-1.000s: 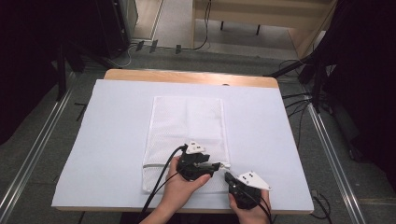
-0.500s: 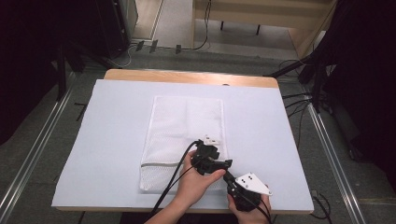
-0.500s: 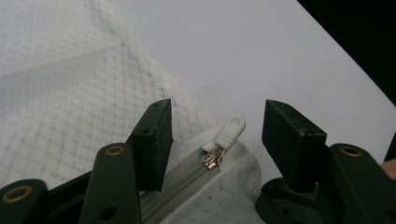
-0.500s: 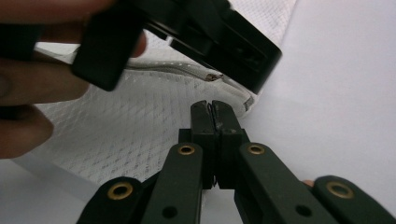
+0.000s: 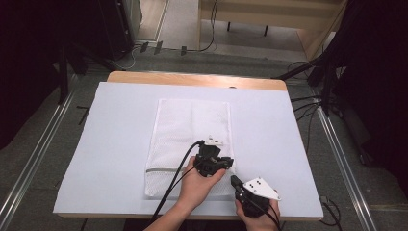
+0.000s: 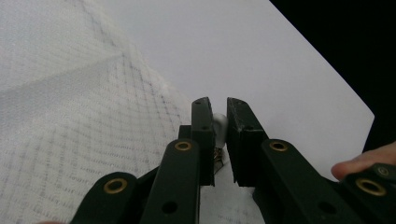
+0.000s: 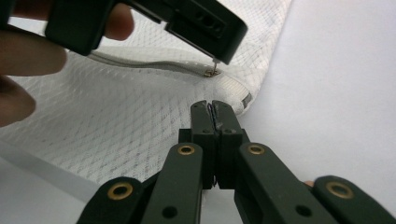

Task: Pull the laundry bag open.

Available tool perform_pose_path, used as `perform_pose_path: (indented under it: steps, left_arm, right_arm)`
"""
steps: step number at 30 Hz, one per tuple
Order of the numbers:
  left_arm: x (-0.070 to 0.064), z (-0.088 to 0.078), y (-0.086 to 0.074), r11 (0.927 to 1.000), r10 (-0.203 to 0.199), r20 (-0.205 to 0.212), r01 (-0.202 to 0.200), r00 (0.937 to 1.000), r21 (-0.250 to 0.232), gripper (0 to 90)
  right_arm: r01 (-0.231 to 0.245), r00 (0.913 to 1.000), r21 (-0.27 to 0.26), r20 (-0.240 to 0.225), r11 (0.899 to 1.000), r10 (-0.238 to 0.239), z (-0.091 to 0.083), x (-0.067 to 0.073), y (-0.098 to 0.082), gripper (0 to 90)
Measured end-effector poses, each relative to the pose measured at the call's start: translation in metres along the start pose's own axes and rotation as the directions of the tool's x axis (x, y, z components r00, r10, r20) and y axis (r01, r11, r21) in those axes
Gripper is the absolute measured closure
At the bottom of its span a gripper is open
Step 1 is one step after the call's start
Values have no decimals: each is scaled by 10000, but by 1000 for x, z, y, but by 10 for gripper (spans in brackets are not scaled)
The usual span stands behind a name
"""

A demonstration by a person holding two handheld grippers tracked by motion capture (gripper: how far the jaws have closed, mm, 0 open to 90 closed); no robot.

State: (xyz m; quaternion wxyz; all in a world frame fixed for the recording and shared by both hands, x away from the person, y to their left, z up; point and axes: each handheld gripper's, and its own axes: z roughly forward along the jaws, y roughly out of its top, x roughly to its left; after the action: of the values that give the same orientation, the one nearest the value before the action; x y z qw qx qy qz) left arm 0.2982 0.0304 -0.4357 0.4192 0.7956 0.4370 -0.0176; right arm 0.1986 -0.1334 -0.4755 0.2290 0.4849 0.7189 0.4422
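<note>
Mesh laundry bag (image 5: 190, 144), white with a grey zip (image 7: 154, 63) across its near end, lies flat on the white counter (image 5: 110, 144), roughly central and just far of the person's hands. Left claw (image 5: 230, 163) sits over the bag's near right corner; its jaws have just been closing and, in the left gripper view, stand almost together on a small white tab with the metal zip pull (image 6: 218, 140) between them. Right claw (image 5: 234, 181), jaws fully together and pinching what looks like thin mesh at the corner, anchors the bag near the counter's near edge. Good practice, by judgement: keep the right claw holding the corner taut while the left draws the pull level along the zip line, without lifting the fabric. No brand, label or legible writing appears on any surface.
</note>
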Motion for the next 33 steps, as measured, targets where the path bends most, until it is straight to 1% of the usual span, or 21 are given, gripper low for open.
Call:
perform_pose_path:
  steps: [3,9,10,11,13,15,20,22,25,28,30,31,33]
  left_arm:
    - [2,-5,-4,9998,-58,273,63,9996,-173,840]
    - [9,-11,-12,9992,-69,627,94,9980,-391,885]
    - [10,-12,-13,9992,-74,609,97,9981,-376,885]
    - [10,-12,-13,9995,43,572,-25,9984,-305,886]
    - [11,-14,-15,9993,204,466,-189,9987,-331,887]
    - [13,-15,-16,9991,224,446,-208,9988,-369,887]
    - [17,-19,-19,9984,381,324,-367,9987,-428,888]
    - [17,-20,-20,9982,446,265,-435,9987,-409,888]
    - [17,-21,-23,9972,625,77,-622,9980,-406,888]
    - [17,-21,-25,9968,681,56,-678,9977,-435,888]
    - [17,-21,-26,9960,777,39,-774,9970,-444,888]
    - [16,-22,-26,9955,849,-87,-852,9964,-414,888]
    - [15,-21,-27,9949,906,-118,-910,9958,-443,888]
  right_arm:
    - [-20,10000,44,68,10000,20,0,-1,0,900]
    - [8,9999,18,120,10000,-8,-1,-1,1,900]
    - [-31,9999,25,97,10000,31,-1,-1,1,900]
    - [-31,10000,10,61,10000,31,-1,-1,1,900]
    - [2,10000,13,75,10000,-3,-2,0,2,900]
    - [-3,10000,1,72,10000,3,-3,0,4,900]
    - [-35,9996,-70,282,10000,37,-4,-1,6,900]
    - [-39,9994,-83,331,10000,42,-4,-2,6,900]
    - [-10,9994,-243,357,9997,19,-5,-2,7,900]
    - [133,9991,-357,419,9993,-118,-8,1,9,900]
    - [137,9991,-409,412,9991,-120,-8,1,10,900]
    - [142,9991,-424,401,9990,-125,-8,0,10,900]
    - [171,9990,-470,412,9987,-152,-9,0,10,900]
